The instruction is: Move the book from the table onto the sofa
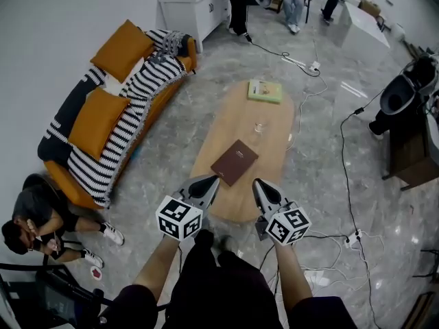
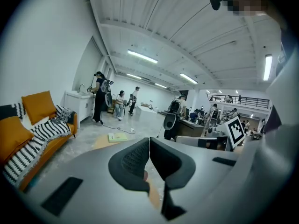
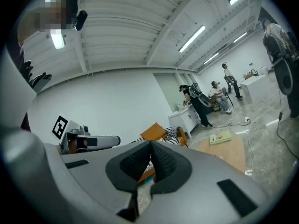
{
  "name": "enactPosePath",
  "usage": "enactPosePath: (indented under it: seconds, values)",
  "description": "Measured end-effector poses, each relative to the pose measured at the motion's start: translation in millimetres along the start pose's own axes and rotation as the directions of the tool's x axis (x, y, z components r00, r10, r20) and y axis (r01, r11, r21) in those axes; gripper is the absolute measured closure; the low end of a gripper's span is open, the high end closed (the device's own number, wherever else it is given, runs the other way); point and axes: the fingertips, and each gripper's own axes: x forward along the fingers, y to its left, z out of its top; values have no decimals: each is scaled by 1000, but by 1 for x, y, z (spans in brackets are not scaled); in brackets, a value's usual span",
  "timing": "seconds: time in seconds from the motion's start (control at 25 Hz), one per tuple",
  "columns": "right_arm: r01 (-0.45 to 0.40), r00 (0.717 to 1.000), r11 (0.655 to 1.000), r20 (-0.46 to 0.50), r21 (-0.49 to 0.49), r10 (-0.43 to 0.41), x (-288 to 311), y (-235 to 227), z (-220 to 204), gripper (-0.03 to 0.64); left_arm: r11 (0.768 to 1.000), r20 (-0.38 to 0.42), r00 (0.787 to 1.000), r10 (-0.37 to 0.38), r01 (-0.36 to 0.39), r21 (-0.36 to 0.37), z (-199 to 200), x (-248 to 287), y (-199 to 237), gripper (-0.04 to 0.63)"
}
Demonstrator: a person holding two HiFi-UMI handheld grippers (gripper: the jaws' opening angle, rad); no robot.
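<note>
A dark brown book [image 1: 234, 162] lies flat on the near half of the oval wooden table [image 1: 236, 118]. My left gripper [image 1: 212, 179] hovers just short of the book's near left corner, jaws together and empty. Just off the book's near right corner my right gripper [image 1: 256, 182] is likewise shut on nothing. To the left stands the sofa [image 1: 110, 115] with orange cushions and a striped blanket. In the left gripper view the shut left gripper [image 2: 149, 139] hides the brown book; the sofa [image 2: 42, 139] is at left. In the right gripper view the right gripper [image 3: 150, 143] shows its pads meeting.
A green book [image 1: 265, 90] lies at the table's far end, a small clear glass item [image 1: 259, 126] mid-table. A person [image 1: 41, 218] crouches by the sofa's near end. Cables and a power strip [image 1: 314, 66] run over the floor at right. A white cabinet [image 1: 195, 9] stands beyond the sofa.
</note>
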Motion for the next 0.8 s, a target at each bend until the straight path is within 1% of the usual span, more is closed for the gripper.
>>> enactPosePath:
  seconds: [0.28,0.48,0.64,0.8]
  values:
    - [62,998,998,16,32,-63,31,-24,5,592,998,-31,998,-56,56,11,8,30,34,580]
    - [121,992,991,24,52,-122,66,-42,10,592,994,-51,993,-111,111,10,18,56,72,580]
    - [181,983,981,18,71,-183,94,-52,8,592,987,-78,984,-162,163,-3,22,75,104,580]
    - [250,967,963,19,95,-253,114,-65,9,592,975,-102,969,-224,224,-18,26,93,129,580]
